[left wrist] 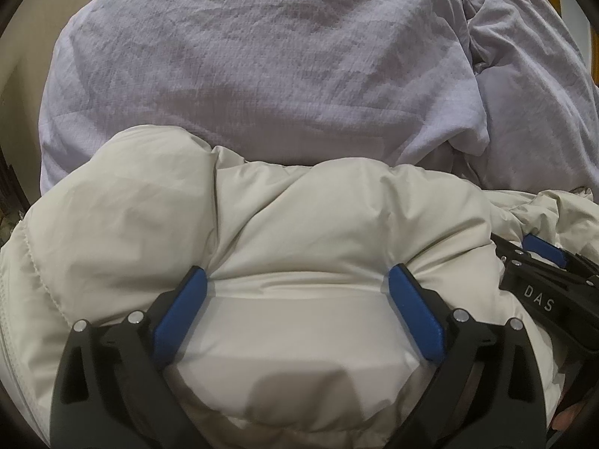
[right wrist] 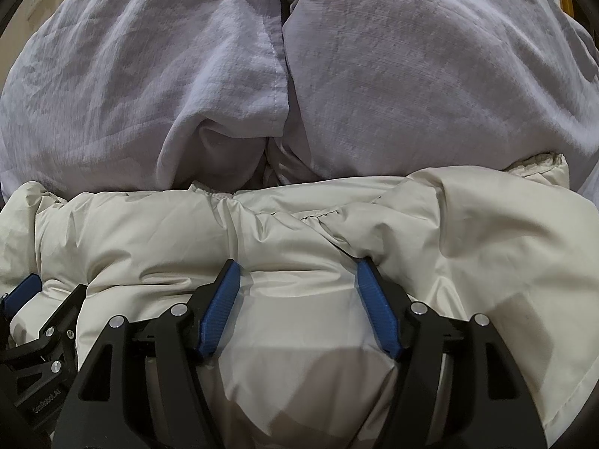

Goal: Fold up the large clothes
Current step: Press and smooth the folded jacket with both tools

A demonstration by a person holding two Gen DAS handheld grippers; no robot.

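A puffy cream down jacket (left wrist: 149, 217) lies bunched on the bedding and fills the lower half of both views. My left gripper (left wrist: 297, 273) stands wide over a thick roll of it; the fabric bulges up between the blue pads (left wrist: 179, 314), which rest at its sides without squeezing. My right gripper (right wrist: 298, 265) sits just to the right, with its jaws narrower and pinching a fold of the jacket (right wrist: 486, 224) so that creases run out from both fingertips. An elastic cuff or hem (right wrist: 535, 164) shows at the jacket's far edge.
Crumpled lavender bedding (left wrist: 243, 56) covers everything beyond the jacket, with a seam between two pieces (right wrist: 280, 75). The two tools are close side by side: a black arm marked DAS (left wrist: 539, 299) shows at the right of the left wrist view.
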